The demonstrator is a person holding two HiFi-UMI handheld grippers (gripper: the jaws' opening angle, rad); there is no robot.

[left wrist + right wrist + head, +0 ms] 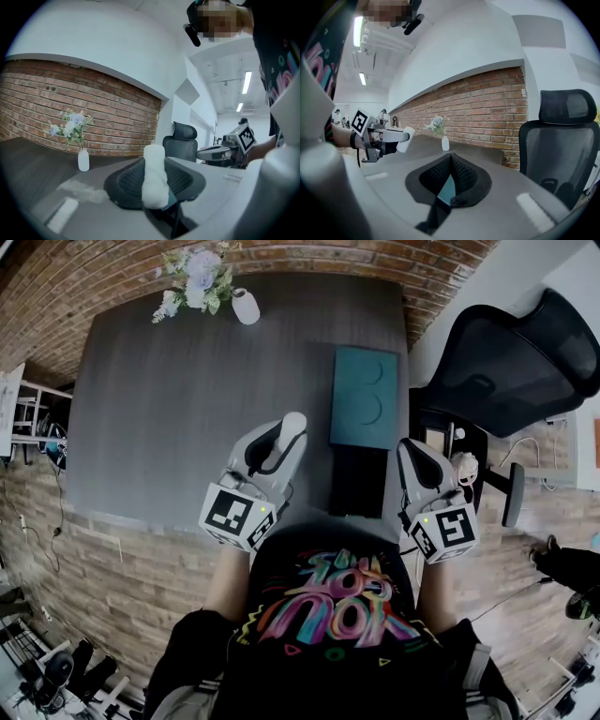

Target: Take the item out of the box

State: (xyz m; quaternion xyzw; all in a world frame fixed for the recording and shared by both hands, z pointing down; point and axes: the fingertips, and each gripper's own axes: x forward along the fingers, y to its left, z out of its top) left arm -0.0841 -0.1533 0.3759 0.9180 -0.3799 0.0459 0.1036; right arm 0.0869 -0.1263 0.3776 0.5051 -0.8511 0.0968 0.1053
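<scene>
The left gripper (pixel 281 442) was clamped on a white roll-shaped item (pixel 292 430), held upright above the grey table (pixel 187 409), left of the box and clear of it. The roll's lower end was hidden between the pads, and its material could not be made out. The right gripper (pixel 413 454) had its jaws pressed together, with nothing in them. Between the grippers lay a teal panel (pixel 366 395). A black box (pixel 358 482) touched its near edge, its inside too dark to read. A white vase (pixel 246 306) stood at the far edge. An office chair (pixel 516 352) was cut off at the right.
</scene>
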